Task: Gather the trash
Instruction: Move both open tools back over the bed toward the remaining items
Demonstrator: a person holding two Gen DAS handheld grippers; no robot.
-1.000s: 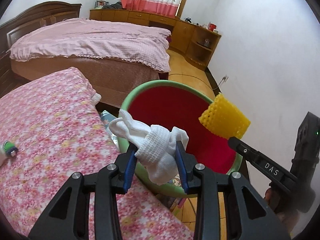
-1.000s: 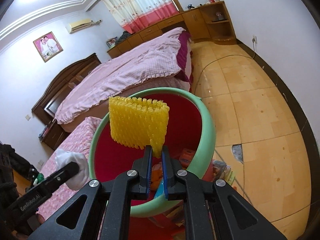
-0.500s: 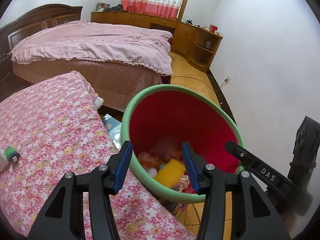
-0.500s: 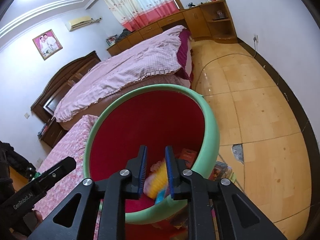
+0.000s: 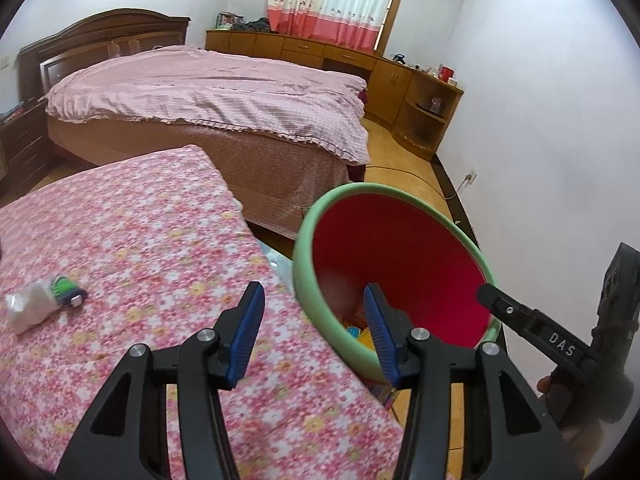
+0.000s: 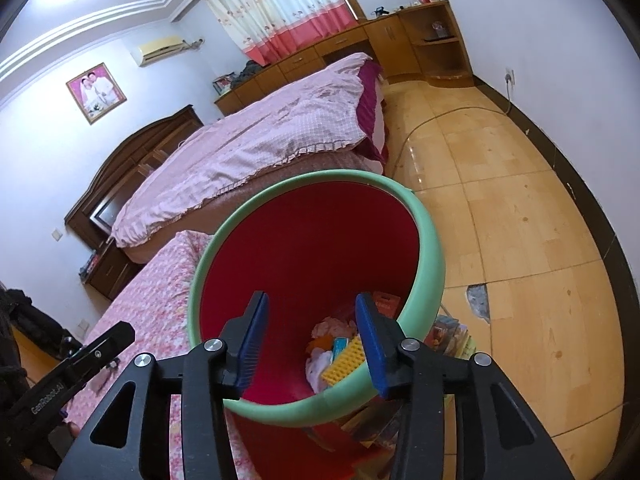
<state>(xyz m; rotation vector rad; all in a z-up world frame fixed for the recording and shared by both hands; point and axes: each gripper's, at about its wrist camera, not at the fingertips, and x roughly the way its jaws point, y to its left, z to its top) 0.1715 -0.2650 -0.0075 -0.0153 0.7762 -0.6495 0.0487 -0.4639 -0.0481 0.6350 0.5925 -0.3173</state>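
Two grippers hang over the corner where the flowered table meets the trash bin, and both are empty. From the left wrist view, the left gripper (image 5: pixel 312 322) has its blue-padded jaws spread wide with nothing between them, straddling the edge of the pink floral tablecloth (image 5: pixel 132 248) and the green rim of the red-lined bin (image 5: pixel 304 236), which stands just beside the table. On the cloth, well to the left, lie a crumpled white wad (image 5: pixel 28 308) and a small green-and-blue item (image 5: pixel 68 290) touching it. From the right wrist view, the right gripper (image 6: pixel 310 338) is likewise wide apart and holds nothing, poised above the bin's mouth; down inside lie a yellow ridged piece (image 6: pixel 344 364), white cloth (image 6: pixel 320 366) and other scraps.
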